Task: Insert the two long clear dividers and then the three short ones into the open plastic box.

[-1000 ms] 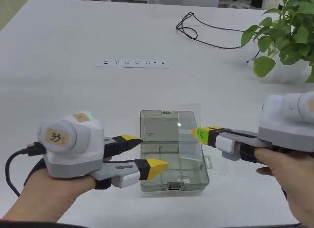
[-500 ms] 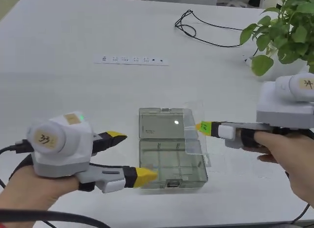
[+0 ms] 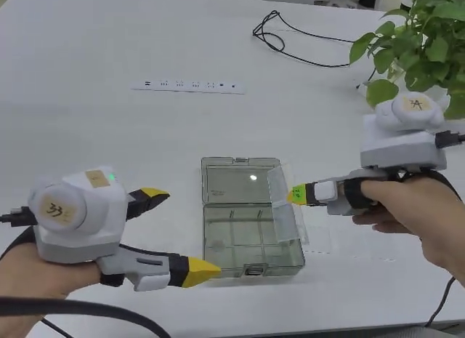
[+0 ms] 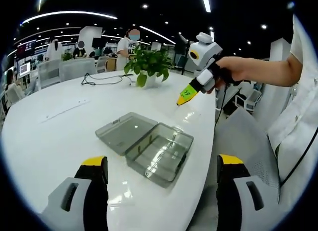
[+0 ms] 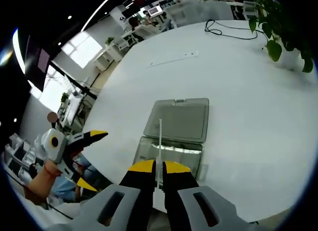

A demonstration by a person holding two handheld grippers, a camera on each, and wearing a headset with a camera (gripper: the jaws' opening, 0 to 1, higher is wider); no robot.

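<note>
1. The left gripper (image 3: 189,230), jaws spread wide and empty, hovers just left of the box (image 3: 232,240).
2. The box lies open on the table (image 3: 87,134), with a power strip (image 3: 189,86) well behind it.
3. The right gripper (image 3: 294,195) pinches a clear divider (image 3: 289,220) over the box's right side; a cable (image 3: 290,43) and a plant (image 3: 414,40) lie beyond.

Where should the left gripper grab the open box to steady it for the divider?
Probably the left wall of the box, approached from the left with the left gripper open. The lid lies flat on the far side, and the right gripper holds the divider on the right.
</note>
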